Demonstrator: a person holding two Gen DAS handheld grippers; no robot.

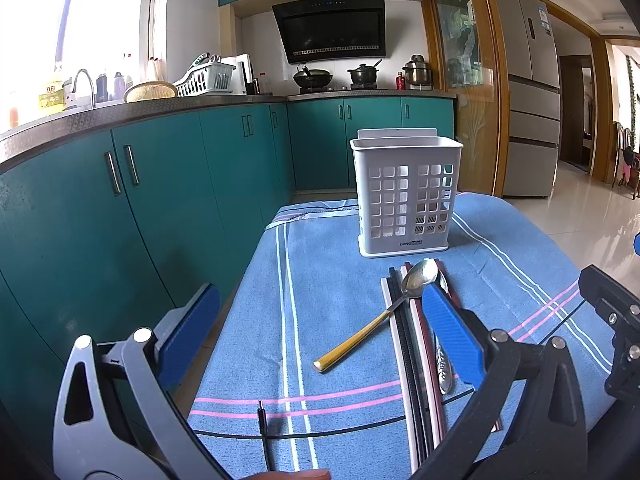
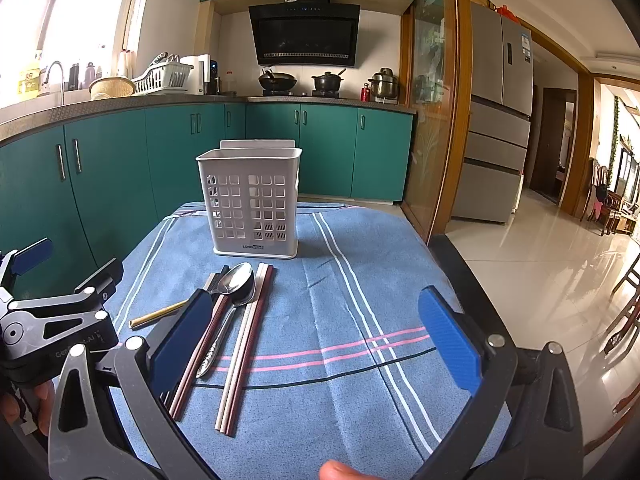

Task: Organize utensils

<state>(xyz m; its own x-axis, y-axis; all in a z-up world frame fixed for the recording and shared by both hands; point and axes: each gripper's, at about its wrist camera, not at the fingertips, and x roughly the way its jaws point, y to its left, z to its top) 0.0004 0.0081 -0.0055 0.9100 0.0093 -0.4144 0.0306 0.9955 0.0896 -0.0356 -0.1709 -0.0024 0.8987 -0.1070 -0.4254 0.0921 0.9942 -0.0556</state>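
Note:
A white perforated utensil holder (image 1: 404,192) (image 2: 250,204) stands upright at the far side of a blue striped cloth (image 1: 340,280) (image 2: 340,300). In front of it lie several chopsticks (image 1: 408,344) (image 2: 242,344), side by side, a gold-handled spoon (image 1: 372,320) (image 2: 160,314) laid across them, and a silver spoon (image 2: 230,312) (image 1: 442,360). My left gripper (image 1: 320,328) is open and empty, low over the cloth, its right finger over the chopsticks. My right gripper (image 2: 316,340) is open and empty, its left finger beside the chopsticks.
Teal kitchen cabinets (image 1: 160,184) run along the left and back, close to the cloth's left edge. A glass door (image 2: 432,120) and a fridge (image 2: 500,120) stand to the right, with tiled floor (image 2: 540,272) beyond the table's right edge. The right gripper's body shows in the left wrist view (image 1: 616,312).

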